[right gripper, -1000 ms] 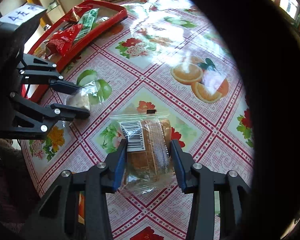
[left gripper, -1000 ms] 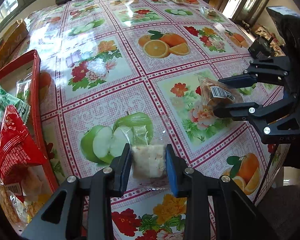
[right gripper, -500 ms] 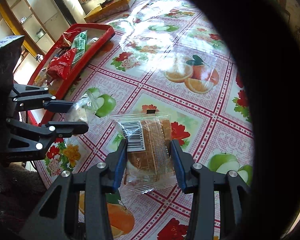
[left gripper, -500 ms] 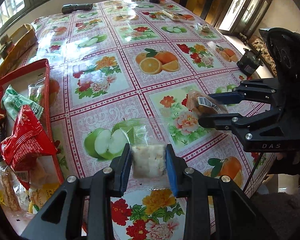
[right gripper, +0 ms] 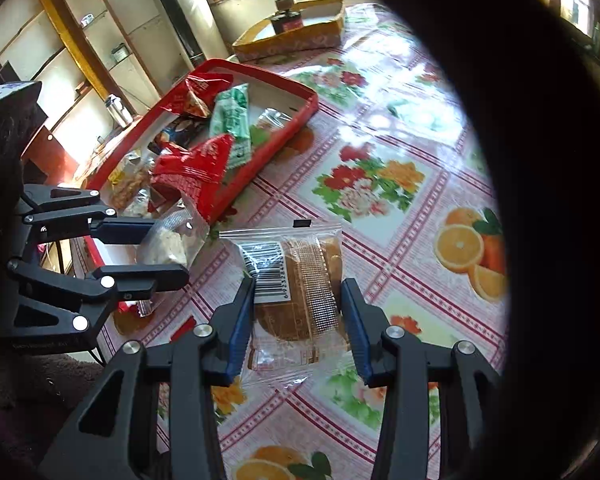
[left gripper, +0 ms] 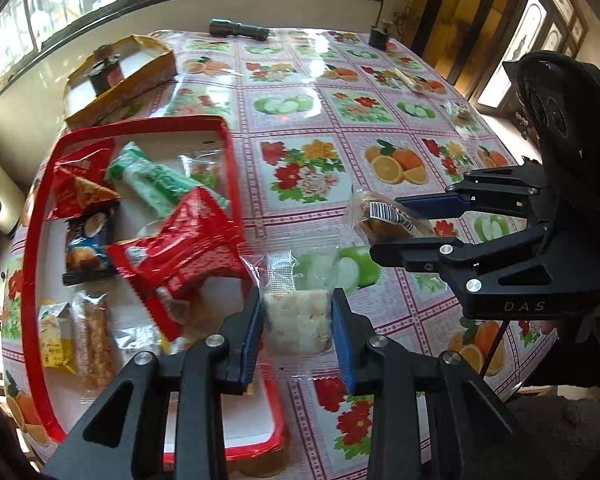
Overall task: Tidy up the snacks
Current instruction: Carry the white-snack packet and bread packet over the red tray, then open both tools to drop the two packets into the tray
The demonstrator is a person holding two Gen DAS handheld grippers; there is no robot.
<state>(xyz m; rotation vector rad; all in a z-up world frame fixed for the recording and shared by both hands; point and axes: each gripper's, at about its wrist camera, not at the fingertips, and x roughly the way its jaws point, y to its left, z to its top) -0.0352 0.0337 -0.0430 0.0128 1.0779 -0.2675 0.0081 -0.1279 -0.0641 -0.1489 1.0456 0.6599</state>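
The left gripper [left gripper: 298, 322] is squeezing a pale crumbly snack in a clear wrapper [left gripper: 296, 320], held up in the air by the near edge of the red tray [left gripper: 30, 240]. The right gripper [right gripper: 298, 314] is holding a brown cake in a clear bag [right gripper: 300, 292] above the tabletop [right gripper: 380, 208], a bit further from the tray. The tray already has lots of packets, and a big red packet [left gripper: 180, 256] sits closest. I think the best way is to carry each snack over the rim, go low, find a bare white spot, then let go gently. One at a time, so the grippers do not bump.
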